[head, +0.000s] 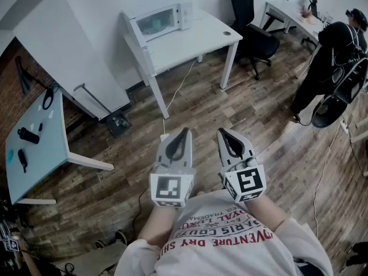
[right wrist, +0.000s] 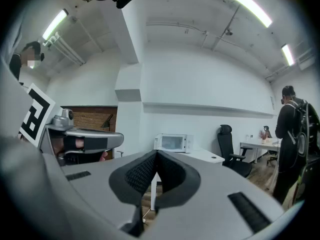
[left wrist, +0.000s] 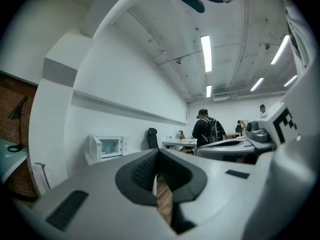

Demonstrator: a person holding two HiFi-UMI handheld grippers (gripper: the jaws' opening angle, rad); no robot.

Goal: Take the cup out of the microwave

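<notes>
1. Head view: the left gripper (head: 184,131) and the right gripper (head: 222,131) are held side by side, close in front of the wearer's chest, above the wooden floor (head: 241,114).
2. Left gripper view: the left gripper's (left wrist: 157,155) jaws are seen pressed together, with nothing between them.
3. Right gripper view: the right gripper's (right wrist: 156,156) jaws are likewise closed tip to tip and nothing is held.
4. The microwave (head: 158,20) is set at the far left end of a white table (head: 198,39) against the wall, well apart from both grippers. It is also seen in the left gripper view (left wrist: 107,146) and the right gripper view (right wrist: 172,142).
5. A pale greenish shape is seen in the microwave's front. The cup itself cannot be made out clearly, and no cup is seen outside the microwave.
6. An office chair (head: 250,22) is placed just beside the table's right end.
7. A person (head: 330,56) in dark clothes is seen standing at the right.
8. A side table (head: 34,154) with small dark items on it is placed at the left.
</notes>
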